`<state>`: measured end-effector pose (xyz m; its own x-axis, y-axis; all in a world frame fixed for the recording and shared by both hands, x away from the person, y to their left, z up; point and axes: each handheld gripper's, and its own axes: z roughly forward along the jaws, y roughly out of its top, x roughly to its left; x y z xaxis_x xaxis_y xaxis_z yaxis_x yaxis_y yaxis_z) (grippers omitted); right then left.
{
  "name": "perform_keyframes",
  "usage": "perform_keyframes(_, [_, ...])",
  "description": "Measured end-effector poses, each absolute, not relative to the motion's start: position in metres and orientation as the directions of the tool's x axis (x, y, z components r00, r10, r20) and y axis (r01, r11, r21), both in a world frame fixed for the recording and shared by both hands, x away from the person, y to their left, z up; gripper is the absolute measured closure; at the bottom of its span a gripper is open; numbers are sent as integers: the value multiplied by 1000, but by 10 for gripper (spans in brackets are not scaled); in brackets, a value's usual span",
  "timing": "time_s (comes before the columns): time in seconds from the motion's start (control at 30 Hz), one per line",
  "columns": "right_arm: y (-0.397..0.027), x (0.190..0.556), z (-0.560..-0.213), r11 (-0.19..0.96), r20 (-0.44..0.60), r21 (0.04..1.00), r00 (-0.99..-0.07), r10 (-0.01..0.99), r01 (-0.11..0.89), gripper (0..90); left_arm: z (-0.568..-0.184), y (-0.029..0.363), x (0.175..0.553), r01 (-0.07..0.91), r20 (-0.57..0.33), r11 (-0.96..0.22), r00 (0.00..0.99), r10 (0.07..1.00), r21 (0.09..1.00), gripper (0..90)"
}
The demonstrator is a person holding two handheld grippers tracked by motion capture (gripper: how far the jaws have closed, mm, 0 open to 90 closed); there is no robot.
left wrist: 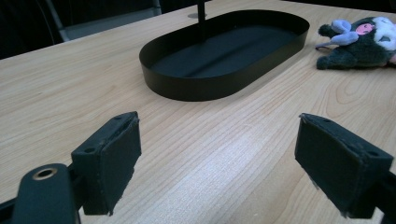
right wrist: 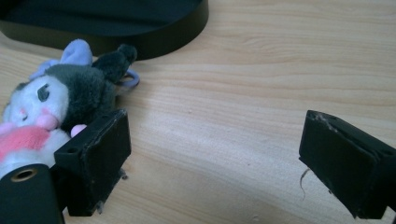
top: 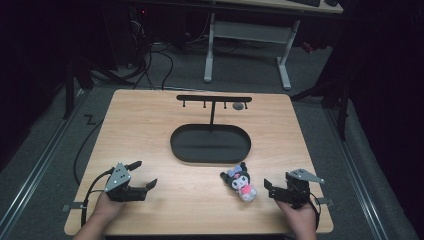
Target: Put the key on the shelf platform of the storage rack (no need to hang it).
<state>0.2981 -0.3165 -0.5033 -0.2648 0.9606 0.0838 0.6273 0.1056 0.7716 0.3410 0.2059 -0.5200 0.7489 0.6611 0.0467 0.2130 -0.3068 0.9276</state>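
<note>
I am at the start of the approach: my right gripper (top: 272, 189) rests on the worktop (top: 150, 130) with its jaws spread wide and nothing between them, just beside the plush toy (top: 241, 183). The toy lies on its back near the front edge, close to the black oval tray (top: 210, 157) but apart from it; in the right gripper view it (right wrist: 51, 112) sits just off my left jaw. My left gripper (top: 145, 175) is likewise released and empty, well apart from the toy. Next, I judge, I must swing the right gripper leftward so both jaws straddle the toy's body, then close.
</note>
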Motion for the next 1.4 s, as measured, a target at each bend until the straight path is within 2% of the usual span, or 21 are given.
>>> perform_keyframes(0.2, [-308, 299, -505, 154, 51, 739, -282, 958, 655, 104, -521, 204, 342, 216, 50, -314, 748, 662, 924, 154])
perform_keyframes(0.53, [-304, 302, -504, 138, 8, 718, -206, 978, 683, 147, -521, 204, 341, 214, 50, -316, 753, 656, 924, 154])
perform_keyframes(0.77, [-306, 313, -504, 179, 14, 654, -248, 969, 735, 149, -522, 203, 337, 197, 75, -329, 750, 658, 923, 154])
perform_keyframes(0.93, [-302, 319, -501, 228, -33, 621, -266, 963, 750, 148, -522, 202, 338, 200, 70, -329, 753, 654, 923, 154])
perform_keyframes(0.97, [-299, 323, -499, 257, -74, 601, -268, 961, 757, 149, -522, 201, 339, 202, 67, -327, 753, 654, 923, 154])
perform_keyframes(1.2, [-294, 327, -489, 244, -67, 579, -253, 965, 778, 147, -521, 202, 336, 182, 83, -338, 764, 640, 923, 154])
perform_keyframes(1.4, [-298, 327, -482, 276, -72, 510, -279, 958, 815, 147, -521, 203, 338, 195, 67, -324, 760, 647, 926, 154])
